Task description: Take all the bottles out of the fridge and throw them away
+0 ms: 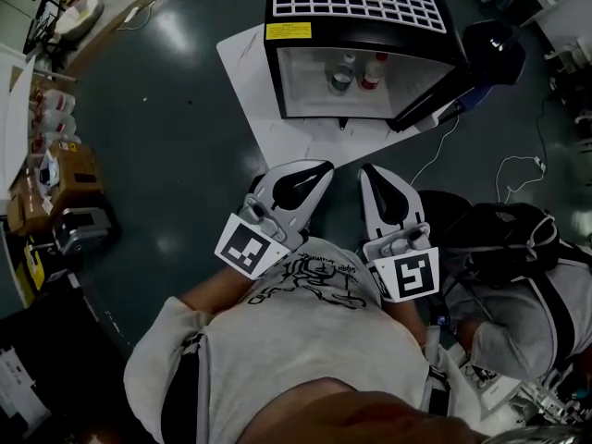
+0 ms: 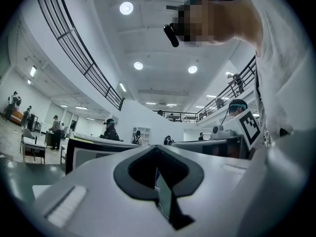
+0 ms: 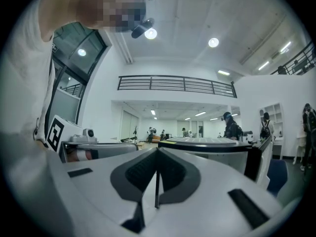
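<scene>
Head camera steeply downward, both tool cameras level, all toward the fridge (image 1: 361, 3).

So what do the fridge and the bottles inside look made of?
Fridge: black shell, faintly glossy, plastic or painted metal; can't tell which. Bottles: probably clear plastic, see-through bodies with light and red caps, though too small to be sure.

Person wearing a pale grey short-sleeved T-shirt (image 1: 305, 350) with black lettering (image 1: 310, 283) printed across it. The left claw (image 1: 324, 166) and right claw (image 1: 364, 170) are smooth white shells, each with a black teardrop inset and a black-and-white marker cube (image 1: 250, 246) behind.
</scene>
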`<state>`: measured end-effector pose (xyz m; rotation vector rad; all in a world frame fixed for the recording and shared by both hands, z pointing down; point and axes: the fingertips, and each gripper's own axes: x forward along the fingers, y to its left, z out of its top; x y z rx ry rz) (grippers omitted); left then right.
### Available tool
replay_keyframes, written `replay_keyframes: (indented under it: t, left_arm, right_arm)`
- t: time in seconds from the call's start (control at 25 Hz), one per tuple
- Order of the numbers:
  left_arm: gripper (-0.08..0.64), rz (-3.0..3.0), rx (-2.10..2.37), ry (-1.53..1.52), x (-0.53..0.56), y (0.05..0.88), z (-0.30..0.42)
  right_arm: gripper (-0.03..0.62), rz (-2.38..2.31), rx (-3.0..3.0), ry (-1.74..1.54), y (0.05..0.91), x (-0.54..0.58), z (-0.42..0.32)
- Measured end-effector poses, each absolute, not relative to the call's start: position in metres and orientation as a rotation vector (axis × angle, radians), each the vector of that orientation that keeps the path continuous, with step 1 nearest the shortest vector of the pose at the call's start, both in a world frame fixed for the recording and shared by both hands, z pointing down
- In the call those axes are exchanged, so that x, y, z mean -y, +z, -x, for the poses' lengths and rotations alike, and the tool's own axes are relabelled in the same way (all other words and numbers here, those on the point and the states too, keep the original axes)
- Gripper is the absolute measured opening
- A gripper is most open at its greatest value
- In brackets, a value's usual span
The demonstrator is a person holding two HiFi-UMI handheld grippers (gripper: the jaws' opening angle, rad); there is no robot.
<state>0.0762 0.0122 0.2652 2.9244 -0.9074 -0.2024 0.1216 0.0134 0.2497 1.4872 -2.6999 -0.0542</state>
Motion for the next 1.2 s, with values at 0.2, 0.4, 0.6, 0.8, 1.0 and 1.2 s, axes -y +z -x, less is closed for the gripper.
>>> replay_keyframes:
  t: [0.2, 0.4, 0.6, 0.8, 1.0, 1.2]
  left_arm:
    - [0.009, -2.916, 0.899, -0.197, 0.002, 0.265, -0.062]
    - [0.008, -2.905, 0.899, -0.194, 0.013, 0.270, -0.050]
    - [0.008, -2.903, 0.903, -0.198, 0.017, 0.269, -0.045]
    - [0.009, -2.905, 0.908, -0.198, 0.018, 0.267, -0.047]
    - [0.008, -2.904, 0.931, -0.190, 0.022, 0.266, -0.053]
    - [0.009, -2.900, 0.962, -0.192, 0.030, 0.265, -0.067]
  right_arm:
    - [0.008, -1.487, 2.701, -0.043, 0.249, 0.002, -0.107]
    - [0.008, -1.485, 2.699, -0.025, 0.254, 0.012, -0.095]
    - [0.008, -1.479, 2.694, -0.023, 0.254, 0.017, -0.091]
    - [0.008, -1.468, 2.698, -0.023, 0.254, 0.021, -0.092]
    - [0.008, -1.441, 2.715, -0.020, 0.255, 0.025, -0.095]
    - [0.008, -1.416, 2.730, -0.026, 0.254, 0.034, -0.109]
